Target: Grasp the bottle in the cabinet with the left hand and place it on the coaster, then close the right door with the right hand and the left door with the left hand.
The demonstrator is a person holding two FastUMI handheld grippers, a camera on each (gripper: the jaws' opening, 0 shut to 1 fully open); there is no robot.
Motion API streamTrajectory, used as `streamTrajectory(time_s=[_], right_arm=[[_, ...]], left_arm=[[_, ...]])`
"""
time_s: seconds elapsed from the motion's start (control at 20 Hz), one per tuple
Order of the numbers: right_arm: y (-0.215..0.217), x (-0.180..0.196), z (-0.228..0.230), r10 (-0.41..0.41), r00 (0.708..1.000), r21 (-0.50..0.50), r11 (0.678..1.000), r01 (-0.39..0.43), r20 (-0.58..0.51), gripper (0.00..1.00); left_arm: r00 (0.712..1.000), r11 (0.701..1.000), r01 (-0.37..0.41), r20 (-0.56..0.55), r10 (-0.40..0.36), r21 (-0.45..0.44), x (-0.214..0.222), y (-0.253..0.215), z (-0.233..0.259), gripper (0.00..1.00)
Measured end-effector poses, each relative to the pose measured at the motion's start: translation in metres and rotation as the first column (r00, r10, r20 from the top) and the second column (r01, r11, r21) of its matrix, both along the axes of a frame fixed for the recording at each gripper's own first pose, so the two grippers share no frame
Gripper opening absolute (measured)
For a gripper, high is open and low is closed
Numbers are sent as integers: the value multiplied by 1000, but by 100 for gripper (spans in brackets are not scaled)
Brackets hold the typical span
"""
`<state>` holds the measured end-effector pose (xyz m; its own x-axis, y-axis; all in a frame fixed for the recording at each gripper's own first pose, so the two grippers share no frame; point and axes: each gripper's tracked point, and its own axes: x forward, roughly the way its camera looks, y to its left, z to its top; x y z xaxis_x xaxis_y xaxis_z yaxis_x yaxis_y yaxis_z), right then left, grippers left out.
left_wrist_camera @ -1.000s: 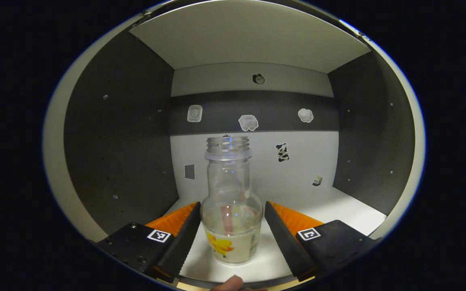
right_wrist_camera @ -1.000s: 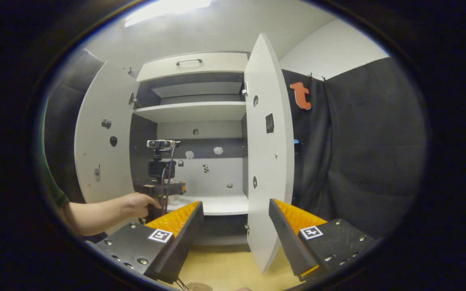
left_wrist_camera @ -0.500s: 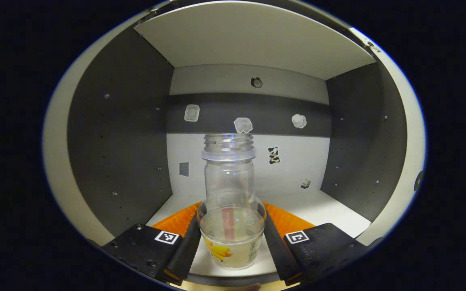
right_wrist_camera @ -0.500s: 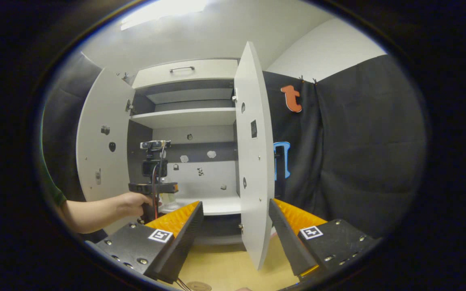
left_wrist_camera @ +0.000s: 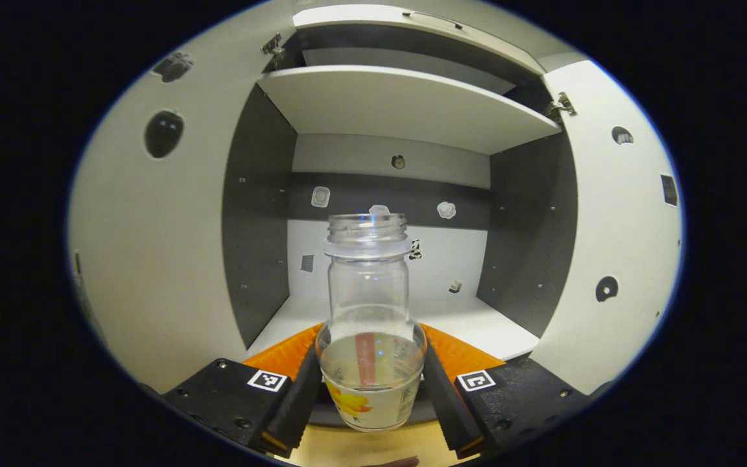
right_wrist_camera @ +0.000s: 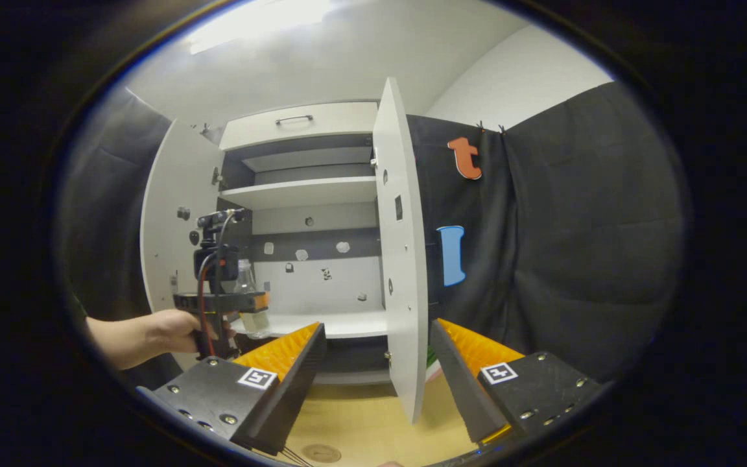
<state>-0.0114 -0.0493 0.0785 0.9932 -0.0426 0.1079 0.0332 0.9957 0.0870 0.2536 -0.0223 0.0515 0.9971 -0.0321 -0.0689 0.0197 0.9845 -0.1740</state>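
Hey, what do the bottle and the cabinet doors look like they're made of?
The clear uncapped bottle looks like glossy transparent plastic, possibly glass: the cabinet's back wall shows through it and highlights glint on its threaded neck. The white cabinet doors look like matte laminated board: flat, even, thin-edged, hung on metal hinges.

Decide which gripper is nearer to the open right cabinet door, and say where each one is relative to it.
Right. The right gripper is open just in front of the right door, whose edge stands between its fingers. The left gripper, shut on the bottle, sits left of that door, at the cabinet opening.
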Motion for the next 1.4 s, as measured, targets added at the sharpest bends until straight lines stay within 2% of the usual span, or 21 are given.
streamTrajectory(time_s=[0.1,0.25,0.4,0.6,0.65,0.7,0.75,0.85,1.05,1.1,1.15,1.2,1.4], right_arm=[[-1,-7,-2,8,1000,12,1000,-8,-3,99],[-2,-13,-3,19,1000,24,1000,-19,-4,99],[2,-16,-5,38,999,24,999,-38,-4,99],[11,-16,-9,75,997,31,997,-75,1,99],[17,-17,-9,101,995,41,994,-101,15,94],[25,-17,-9,130,991,55,990,-131,22,99],[31,-16,-12,156,987,69,985,-157,26,99],[38,-12,-16,178,984,76,981,-180,22,99],[43,-4,-23,179,984,54,982,-179,7,99],[44,-1,-23,177,984,51,983,-177,4,94],[44,3,-26,172,985,52,984,-172,-6,94],[44,7,-29,167,986,53,985,-166,-21,99],[38,20,-39,126,990,57,991,-123,-60,99]], left_arm=[[1000,1000,14,6,-14,25,-31,-4,-9,80],[999,999,37,19,-37,1,-70,-13,-28,80],[997,998,62,-34,-63,-22,-101,-24,-66,80],[994,995,94,-54,-96,-39,-127,-39,-108,81],[994,995,98,-50,-99,-27,-132,-42,-120,81],[993,995,102,-53,-103,-22,-135,-47,-132,81],[992,994,106,-58,-108,-23,-140,-53,-146,78],[989,991,128,-73,-131,-42,-147,-69,-176,81],[971,973,230,-54,-231,-33,-163,-109,-223,80],[964,965,261,-50,-262,-22,-167,-121,-233,81],[955,956,293,-47,-293,-12,-172,-134,-243,81],[945,946,324,-55,-324,-4,-177,-145,-256,81],[903,906,423,-94,-420,15,-193,-180,-295,81]])
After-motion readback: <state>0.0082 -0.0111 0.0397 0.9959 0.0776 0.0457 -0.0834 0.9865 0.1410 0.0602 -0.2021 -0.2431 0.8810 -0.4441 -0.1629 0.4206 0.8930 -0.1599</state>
